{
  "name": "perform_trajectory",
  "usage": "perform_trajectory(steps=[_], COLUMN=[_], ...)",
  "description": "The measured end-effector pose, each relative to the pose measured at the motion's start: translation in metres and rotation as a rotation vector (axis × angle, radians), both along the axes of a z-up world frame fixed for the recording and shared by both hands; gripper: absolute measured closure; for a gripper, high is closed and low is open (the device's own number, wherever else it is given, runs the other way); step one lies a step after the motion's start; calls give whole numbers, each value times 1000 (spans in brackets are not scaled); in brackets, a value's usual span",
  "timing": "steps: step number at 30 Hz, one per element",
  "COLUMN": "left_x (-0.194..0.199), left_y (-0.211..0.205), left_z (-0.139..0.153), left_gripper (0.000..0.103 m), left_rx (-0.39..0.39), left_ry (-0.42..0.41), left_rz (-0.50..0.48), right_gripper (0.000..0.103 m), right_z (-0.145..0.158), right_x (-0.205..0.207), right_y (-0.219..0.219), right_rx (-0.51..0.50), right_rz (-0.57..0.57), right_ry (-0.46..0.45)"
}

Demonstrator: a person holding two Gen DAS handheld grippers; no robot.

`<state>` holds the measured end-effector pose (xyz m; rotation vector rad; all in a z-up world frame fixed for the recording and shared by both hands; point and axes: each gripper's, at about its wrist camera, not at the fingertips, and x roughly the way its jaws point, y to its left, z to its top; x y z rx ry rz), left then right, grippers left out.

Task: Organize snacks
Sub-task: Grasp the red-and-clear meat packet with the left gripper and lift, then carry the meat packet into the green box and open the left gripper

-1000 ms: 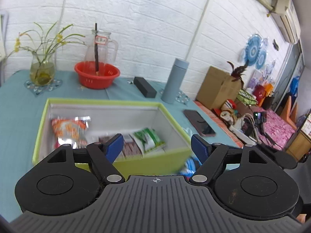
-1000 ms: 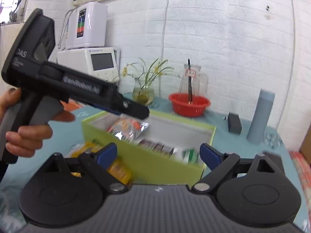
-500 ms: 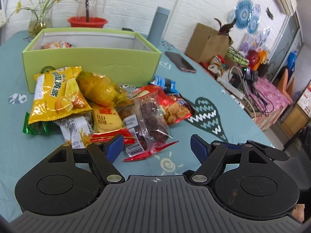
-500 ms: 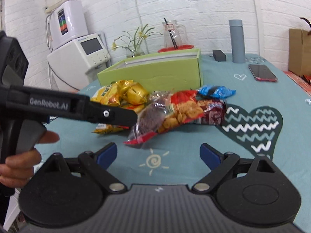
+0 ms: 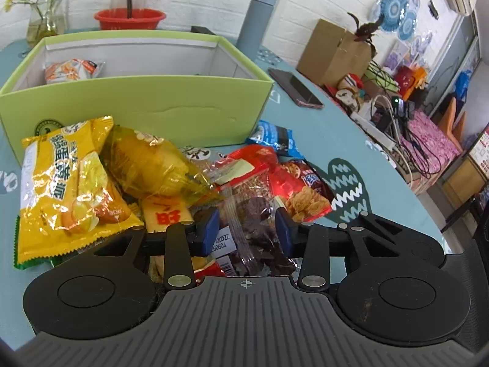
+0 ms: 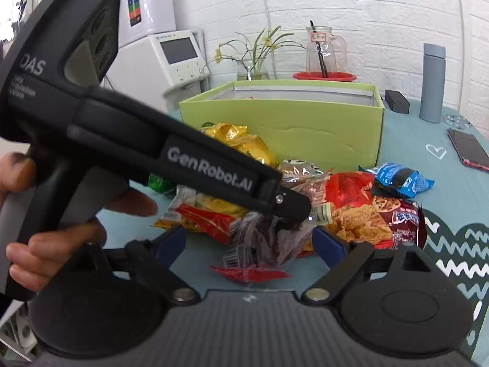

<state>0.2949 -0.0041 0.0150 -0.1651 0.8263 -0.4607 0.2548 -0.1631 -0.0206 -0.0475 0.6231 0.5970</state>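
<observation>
The left gripper (image 5: 247, 229) has just been closing, and its blue pads (image 5: 210, 229) now pinch the clear plastic packet of dark dried fruit (image 5: 256, 229) lying at the near edge of the snack heap; in the right wrist view the same packet (image 6: 259, 238) crumples under that gripper's black nose, so it reads as clenched on the wrapper. The grip sits low on the packet, near its barcode label, probably because that end juts free of the pile. The right gripper (image 6: 249, 246) hangs with its jaws spread wide on either side of the packet, touching nothing I can make out, perhaps waiting for its own turn. Behind the packet, at twelve o'clock in the left wrist view, stands the lime-green open cardboard box (image 5: 137, 104), its near wall just beside the heap, with one orange-and-white foil snack bag (image 5: 71, 68) already inside at its far left. A large yellow foil chip bag (image 5: 64, 183) lies at ten o'clock, a red crinkled cracker bag (image 5: 299, 189) at one o'clock. The box sits close, so each carry should be short.
</observation>
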Motion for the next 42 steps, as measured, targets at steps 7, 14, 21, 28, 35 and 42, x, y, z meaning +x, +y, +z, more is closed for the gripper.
perform_trajectory(steps=[7,14,21,28,35,42], left_x=[-37,-84,-93,-91,-82,-79], left_y=[-9,-22,-6,-4,1,8], left_z=[-2,2,-1,-18,-25,1], left_gripper=[83,80,63,63,89,96], left_rx=[-11,-69,7,-79,-210,-235], left_ry=[7,21,40,129,182,130], left_rz=[-64,-55,65,26,-33,-35], right_gripper=[10,10,10,10,25,24], right_z=[1,-7,-2,-17,-15,10], right_x=[-46,-81,-93,-79,-85,-78], right_y=[-14,-43,-38,-26,-26,-23], right_rx=[16,-9,3,-65,-112,-47], right_rz=[11,-77,-89,-81,-132,-111], right_ry=[24,81,40,40,0,-10])
